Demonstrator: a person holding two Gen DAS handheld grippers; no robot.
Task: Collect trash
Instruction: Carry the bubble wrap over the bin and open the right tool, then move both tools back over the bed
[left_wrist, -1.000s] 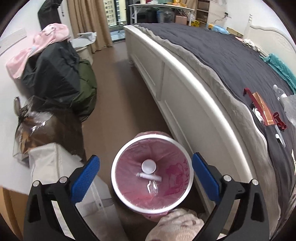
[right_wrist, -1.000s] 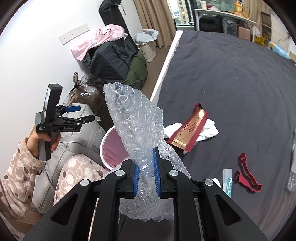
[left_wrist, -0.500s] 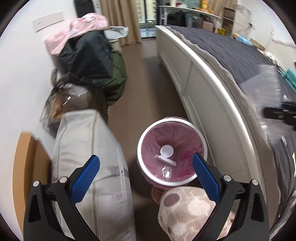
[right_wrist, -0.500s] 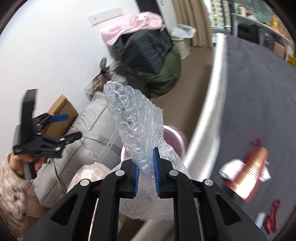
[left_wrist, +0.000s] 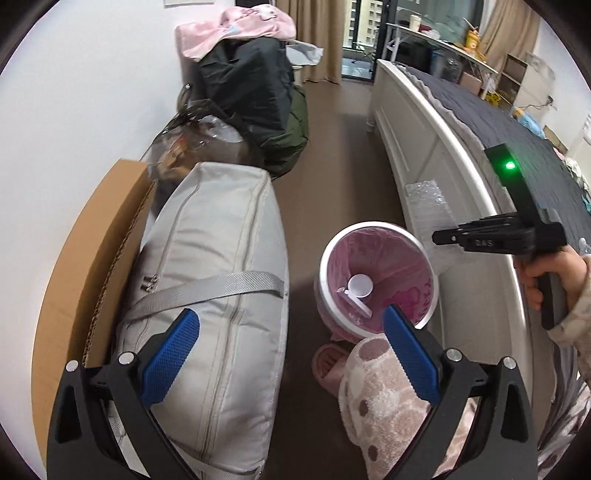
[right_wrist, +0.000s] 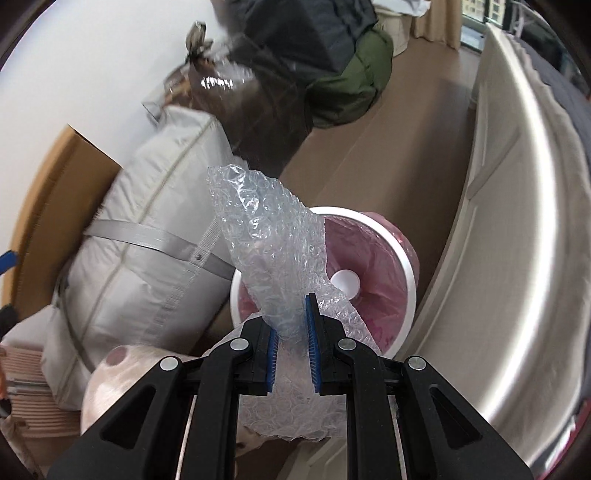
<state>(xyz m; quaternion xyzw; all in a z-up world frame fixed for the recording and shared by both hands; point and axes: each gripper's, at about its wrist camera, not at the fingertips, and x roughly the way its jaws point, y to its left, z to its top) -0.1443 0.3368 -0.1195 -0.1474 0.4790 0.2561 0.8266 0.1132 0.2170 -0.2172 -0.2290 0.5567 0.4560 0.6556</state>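
A round trash bin (left_wrist: 375, 280) with a white rim and pink liner stands on the floor beside the bed; it also shows in the right wrist view (right_wrist: 402, 266). A white lid and small white scraps lie inside. My right gripper (right_wrist: 291, 325) is shut on a sheet of clear bubble wrap (right_wrist: 269, 243) and holds it just above the bin's near rim. In the left wrist view the right gripper (left_wrist: 439, 238) hangs over the bin's right side, with the bubble wrap (left_wrist: 424, 199) sticking out past it. My left gripper (left_wrist: 288, 343) is open and empty, above the floor left of the bin.
A grey zip storage bag (left_wrist: 214, 280) and a cardboard box (left_wrist: 92, 258) lie left of the bin. Black and green bags (left_wrist: 255, 92) pile up by the wall. The white bed frame (left_wrist: 454, 206) runs along the right. A spotted pyjama knee (left_wrist: 388, 391) and slipper are below.
My right gripper has swung with the bubble wrap from over the bed to above the bin. My left gripper has drawn back and left, away from the bin.
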